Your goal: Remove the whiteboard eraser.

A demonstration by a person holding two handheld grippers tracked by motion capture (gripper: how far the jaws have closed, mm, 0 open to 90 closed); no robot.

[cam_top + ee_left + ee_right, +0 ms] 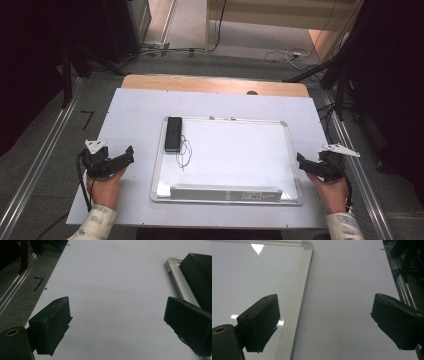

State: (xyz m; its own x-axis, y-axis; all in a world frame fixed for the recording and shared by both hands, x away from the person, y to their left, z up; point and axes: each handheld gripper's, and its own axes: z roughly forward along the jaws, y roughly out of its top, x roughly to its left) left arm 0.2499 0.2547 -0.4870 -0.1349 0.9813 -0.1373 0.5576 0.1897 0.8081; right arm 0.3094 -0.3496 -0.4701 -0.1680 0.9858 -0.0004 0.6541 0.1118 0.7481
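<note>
In the high view your left gripper [131, 151] sits at the lower left of the frame, over the bare white table cover [130, 110], just off the left edge of the whiteboard [235, 150], and your right gripper [300, 158] sits at the lower right, just off the board's right edge. Both tools are released: in the left gripper view your left gripper [117, 322] has its 2 jaws spread wide with nothing but white cover between them, and in the right gripper view your right gripper [325, 322] is spread the same way, holding nothing. The whiteboard lies flat in the middle of the frame, its silver rim all around and a pale tray strip [225, 192] along its lower edge. The black eraser [173, 133] lies at the board's upper left corner, long side running up the frame, overlapping the left rim. A few thin pen scribbles [184, 152] mark the board just right of and below the eraser. In the left gripper view the eraser [197, 272] shows at the upper right beside the board's rim [178, 282], close to the right-hand jaw but not touching it. In the right gripper view the board's rim [297, 300] runs up the frame between the jaws, the left-hand jaw over the glossy board surface [249, 272] and the right-hand jaw over the table cover [347, 290]. The wooden table edge [215, 84] shows at the top of the cover.
</note>
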